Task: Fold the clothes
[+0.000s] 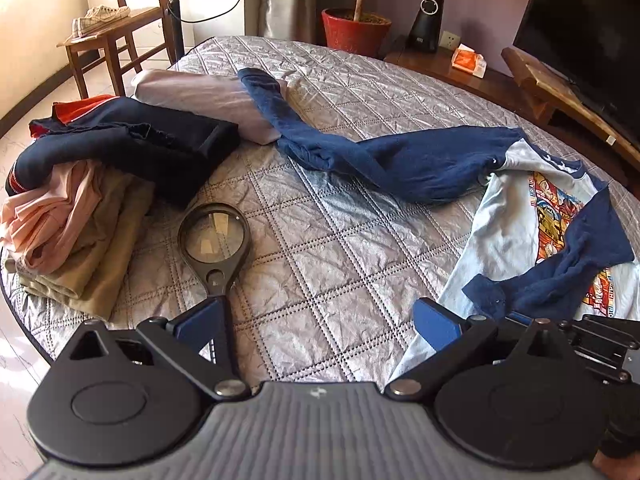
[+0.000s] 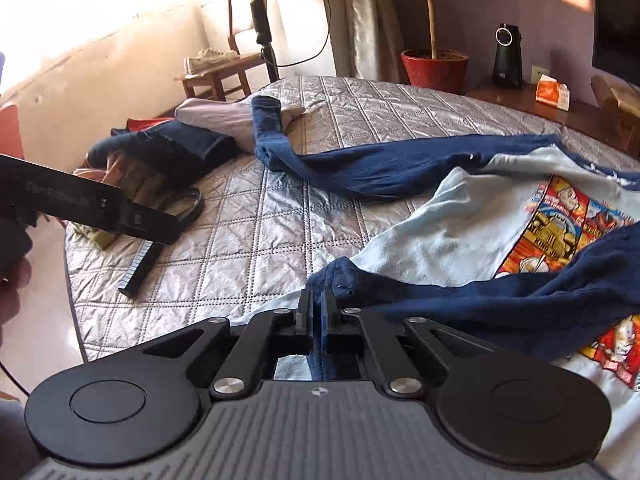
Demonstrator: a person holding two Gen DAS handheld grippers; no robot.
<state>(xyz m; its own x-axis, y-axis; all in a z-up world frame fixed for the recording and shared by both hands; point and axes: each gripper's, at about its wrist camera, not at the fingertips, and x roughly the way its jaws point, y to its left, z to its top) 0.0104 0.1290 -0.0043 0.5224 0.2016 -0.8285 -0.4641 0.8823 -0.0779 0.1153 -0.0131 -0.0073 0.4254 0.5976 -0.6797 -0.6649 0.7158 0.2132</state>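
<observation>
A long-sleeved shirt with a pale blue body [image 1: 508,232], a cartoon print and navy sleeves lies spread on the right of the quilted bed [image 1: 320,240]. One navy sleeve [image 1: 360,156] stretches toward the far left. The other sleeve [image 2: 500,300] is folded across the print. My right gripper [image 2: 318,304] is shut on that sleeve's cuff, near the shirt's lower edge. My left gripper [image 1: 318,320] is open over bare quilt just left of the shirt, with nothing between its blue pads [image 1: 436,320].
A magnifying glass [image 1: 214,236] lies on the quilt ahead of my left gripper. A pile of folded clothes [image 1: 80,200] and a grey pillow [image 1: 200,96] occupy the bed's left side. Beyond the bed stand a chair [image 1: 104,40], a red plant pot [image 1: 354,32] and a TV [image 1: 588,40].
</observation>
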